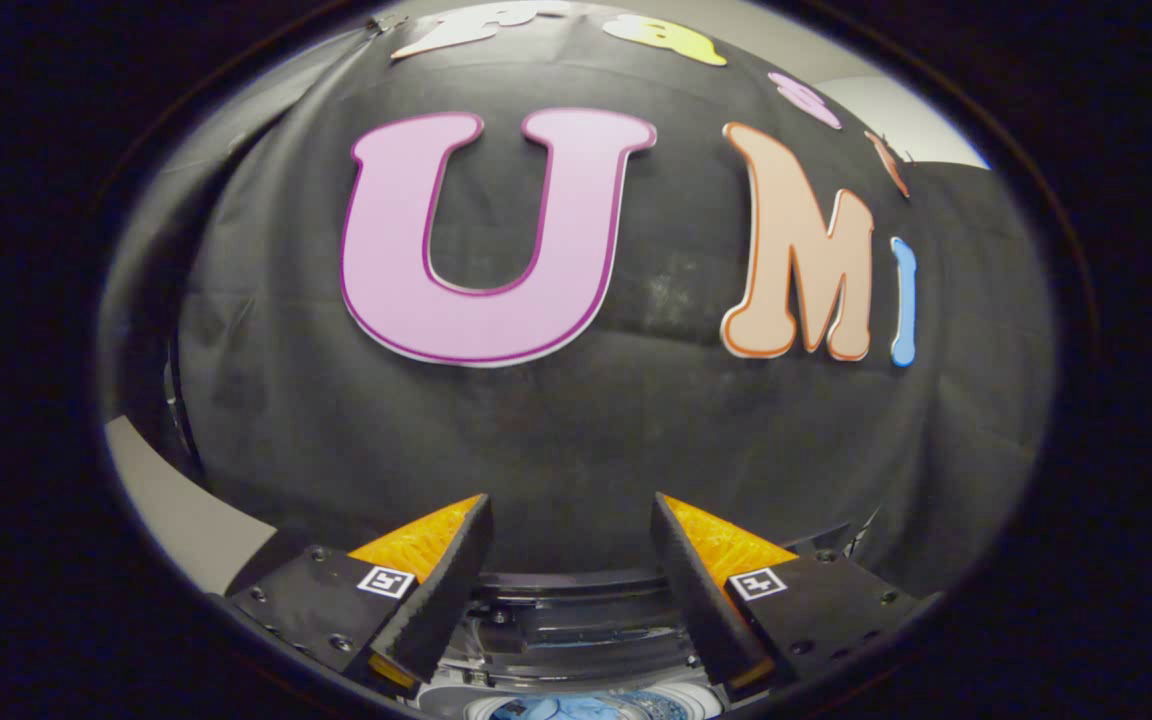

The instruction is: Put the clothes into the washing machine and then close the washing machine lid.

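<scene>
Gripper view has the gripper (569,520) spread wide with nothing between its fingers, aimed at the booth's cloth wall (576,440), while the washing machine (576,630) sits near, below them, with blue clothes (586,708) inside.

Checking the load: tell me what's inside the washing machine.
Blue clothes lie in the washing machine, below the open, empty hand-held gripper. The rest of the drum is hidden.
</scene>
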